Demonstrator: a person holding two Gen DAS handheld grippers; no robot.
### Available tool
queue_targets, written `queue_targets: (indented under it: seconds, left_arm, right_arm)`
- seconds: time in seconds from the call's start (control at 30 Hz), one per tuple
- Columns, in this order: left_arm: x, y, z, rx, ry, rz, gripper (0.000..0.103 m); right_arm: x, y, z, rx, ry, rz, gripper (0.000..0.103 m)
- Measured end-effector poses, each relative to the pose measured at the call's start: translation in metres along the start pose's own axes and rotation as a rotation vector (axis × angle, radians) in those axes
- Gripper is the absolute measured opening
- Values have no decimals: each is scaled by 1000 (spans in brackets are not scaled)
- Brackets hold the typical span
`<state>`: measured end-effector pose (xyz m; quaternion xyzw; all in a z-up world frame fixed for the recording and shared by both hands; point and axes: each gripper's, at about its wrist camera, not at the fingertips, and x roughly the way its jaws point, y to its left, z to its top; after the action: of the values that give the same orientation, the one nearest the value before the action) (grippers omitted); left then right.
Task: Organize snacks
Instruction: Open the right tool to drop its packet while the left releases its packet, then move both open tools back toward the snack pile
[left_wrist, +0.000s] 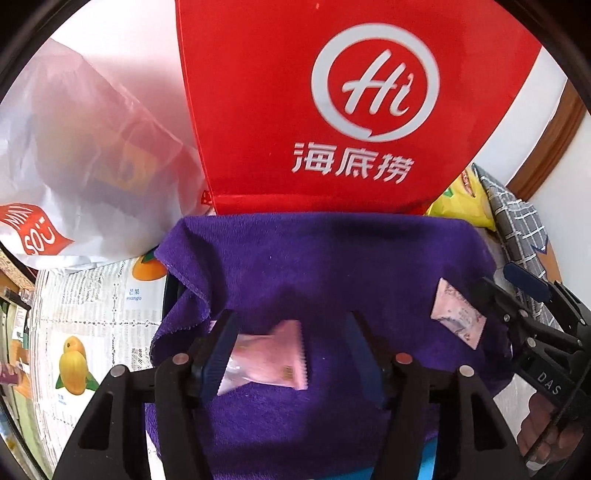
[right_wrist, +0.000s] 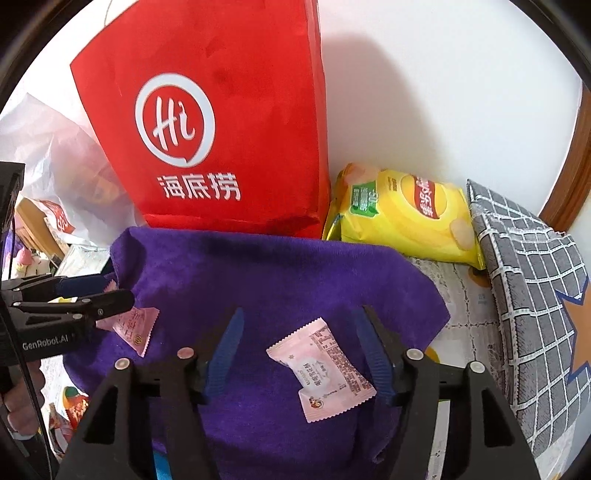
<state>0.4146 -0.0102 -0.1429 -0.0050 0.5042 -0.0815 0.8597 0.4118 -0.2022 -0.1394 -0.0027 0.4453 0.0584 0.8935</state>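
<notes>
Pink snack packets (right_wrist: 320, 370) on purple towel (right_wrist: 273, 273), both grippers (left_wrist: 291, 350) (right_wrist: 299, 350) angled down, jaws apart

Left gripper (left_wrist: 291, 354) fingers parted, right gripper (right_wrist: 299, 350) fingers parted, both angled downward

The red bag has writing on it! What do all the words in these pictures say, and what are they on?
"Hi" and "海底捞": red bag.
"GenRobot.AI": left gripper.
"DAS": right gripper.
"mango", "芒果": fruit-print tablecloth.
"SO": white plastic bag, rest cut off.
Yellow chip bag: blurred.
Pink snack packets: too small or blurred.
</notes>
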Motion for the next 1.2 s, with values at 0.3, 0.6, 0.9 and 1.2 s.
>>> queue_targets:
  seconds: [0.3,0.6,0.9,1.2]
  left_arm:
    - [-44,-5,-3,26,-69,-11,62]
    - [-97,-11,-29,60,-153,8,62]
    - [-141,-4,-70,39,-177,-20,62]
    - [-167,11,-113,6,-165,24,65]
  right_arm:
    - [-46,6,-3,16,-25,-70,83]
    - [-103,-1,-34,40,-74,-183,83]
    - [-139,3,-70,60,-59,-133,83]
    - [-166,-2,-112,111,-59,-76,83]
